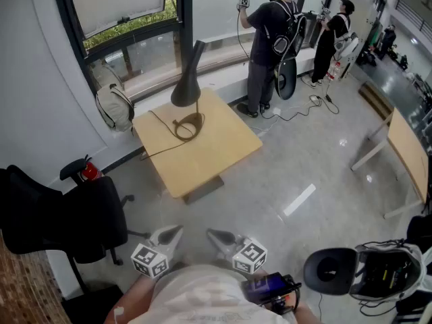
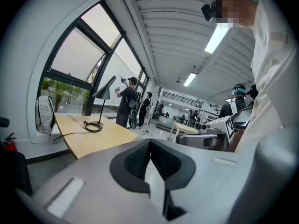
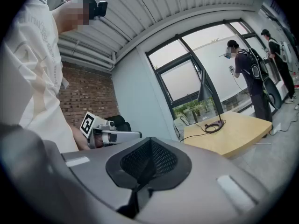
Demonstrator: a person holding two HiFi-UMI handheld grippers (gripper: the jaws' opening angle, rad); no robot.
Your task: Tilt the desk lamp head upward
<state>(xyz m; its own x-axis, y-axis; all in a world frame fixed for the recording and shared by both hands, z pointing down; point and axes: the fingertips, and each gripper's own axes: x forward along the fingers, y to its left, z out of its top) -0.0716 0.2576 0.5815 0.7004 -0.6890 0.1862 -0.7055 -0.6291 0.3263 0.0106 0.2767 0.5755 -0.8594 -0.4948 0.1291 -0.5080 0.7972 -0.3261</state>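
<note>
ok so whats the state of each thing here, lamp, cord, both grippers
desk lamp head: tilted downward, untouched
lamp cord: coiled at the lamp's foot, trailing off the edge of the table
left gripper: shut, empty, well short of the table
right gripper: shut, empty, well short of the table

Open-plan office: wooden desk (image 1: 210, 152) at centre, another (image 1: 409, 148) at right, black swivel chair (image 1: 64, 221) lower left, tall windows (image 1: 118, 2) upper left
</note>
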